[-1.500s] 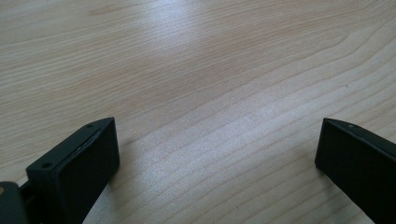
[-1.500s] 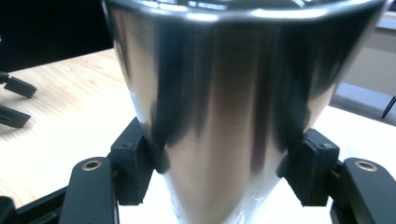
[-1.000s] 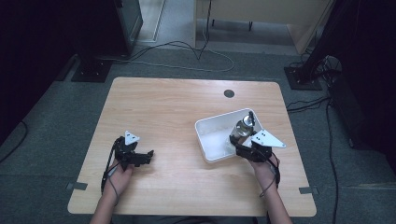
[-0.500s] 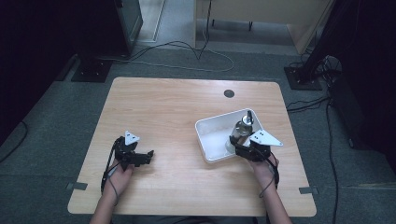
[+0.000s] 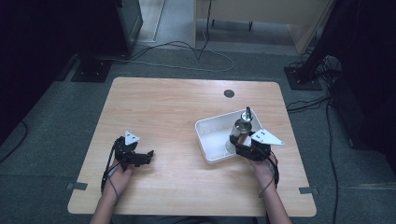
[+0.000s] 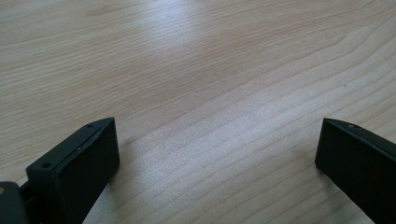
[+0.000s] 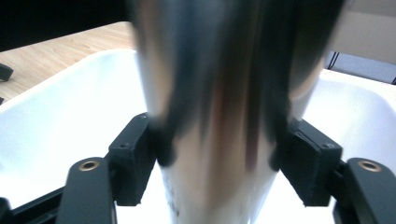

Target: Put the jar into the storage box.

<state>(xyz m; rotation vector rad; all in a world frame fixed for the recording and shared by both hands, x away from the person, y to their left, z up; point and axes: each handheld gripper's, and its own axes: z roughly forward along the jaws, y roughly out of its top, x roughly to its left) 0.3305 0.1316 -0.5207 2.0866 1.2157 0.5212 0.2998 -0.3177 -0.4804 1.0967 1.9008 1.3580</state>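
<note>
The right claw [image 5: 239, 145] grips a shiny metal bottle [image 5: 242, 129], its jaws just easing, upright in the white tray [image 5: 205, 140] on the desk's [image 5: 187, 102] right. Stiff, slippery, probably weighty: hold mid-body. The left claw [image 5: 144, 157] rests open, empty.
</note>
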